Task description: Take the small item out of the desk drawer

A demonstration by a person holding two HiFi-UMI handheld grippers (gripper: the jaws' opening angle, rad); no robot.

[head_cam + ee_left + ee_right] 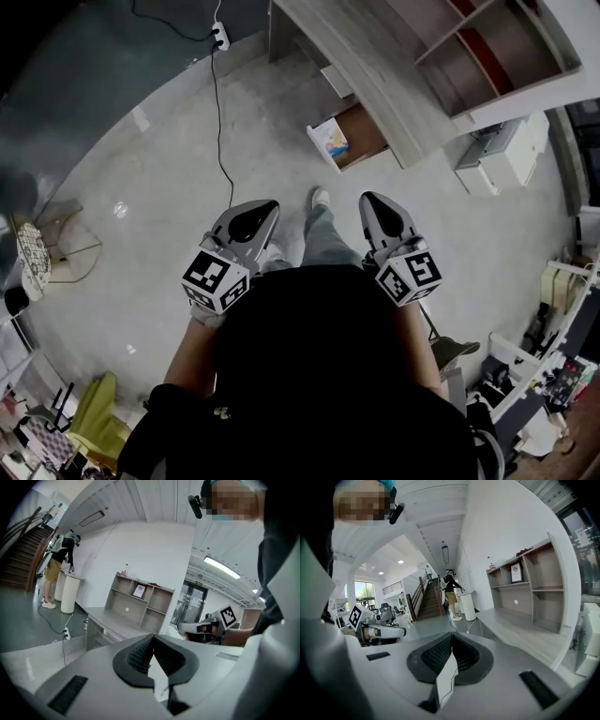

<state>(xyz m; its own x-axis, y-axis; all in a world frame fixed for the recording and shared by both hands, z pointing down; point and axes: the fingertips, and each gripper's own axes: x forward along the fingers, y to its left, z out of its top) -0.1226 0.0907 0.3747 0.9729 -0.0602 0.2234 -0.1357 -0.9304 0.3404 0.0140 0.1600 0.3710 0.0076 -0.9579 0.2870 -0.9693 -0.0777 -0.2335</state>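
Note:
In the head view a grey desk point(375, 84) stands ahead at the upper right. Its drawer point(361, 136) is pulled out below the desk edge. A small pale item with blue print point(331, 141) lies at the drawer's near end. Both grippers are held close to the person's body, well short of the drawer. My left gripper point(258, 211) is shut with nothing between its jaws, and so is my right gripper point(375, 202). In the left gripper view the left gripper point(152, 639) has its pads meeting. In the right gripper view the right gripper point(451, 637) shows the same.
A shelf unit point(497, 47) sits on the desk. A power strip point(220, 36) and its cable point(221, 141) lie on the grey floor to the left. A white cabinet point(502, 155) stands to the right of the desk. Another person point(451, 590) stands by distant stairs.

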